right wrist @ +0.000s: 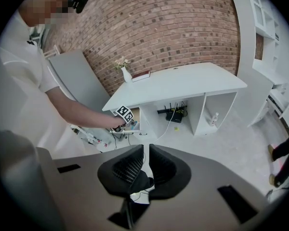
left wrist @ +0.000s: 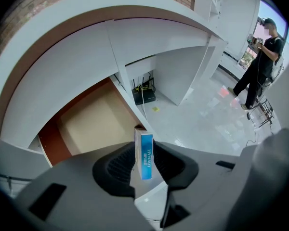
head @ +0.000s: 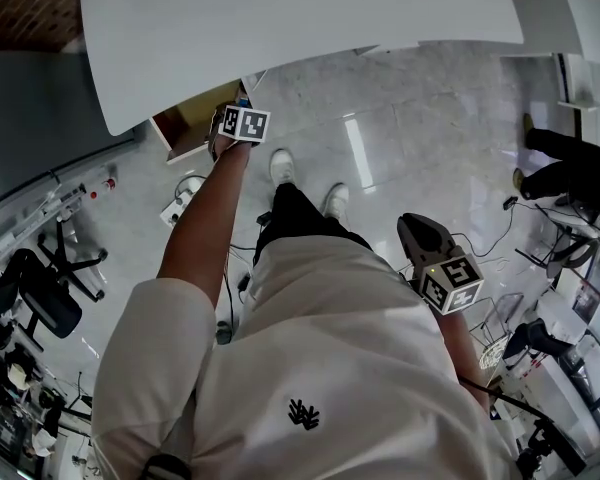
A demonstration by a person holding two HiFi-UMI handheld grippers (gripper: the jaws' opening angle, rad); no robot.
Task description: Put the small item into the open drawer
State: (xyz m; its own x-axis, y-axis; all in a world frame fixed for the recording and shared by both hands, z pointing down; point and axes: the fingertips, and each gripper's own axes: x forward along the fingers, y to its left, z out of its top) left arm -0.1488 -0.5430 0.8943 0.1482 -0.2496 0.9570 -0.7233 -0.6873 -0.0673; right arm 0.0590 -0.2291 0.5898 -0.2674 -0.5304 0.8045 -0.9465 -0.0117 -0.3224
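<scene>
Box (left wrist: 144,158) between parted left hand-held gripper (left wrist: 145,148) jaws, near drawer (left wrist: 91,124) edge

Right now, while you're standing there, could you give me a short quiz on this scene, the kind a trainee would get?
1. True or false: the drawer under the white desk is open.
2. What stands between the jaws of the left tool?
A) a pen
B) a small blue and white box
C) nothing
3. Fill in: the tool with nothing between its jaws is the ____ tool.

Key
1. True.
2. B.
3. Right: the right tool is empty.
</scene>
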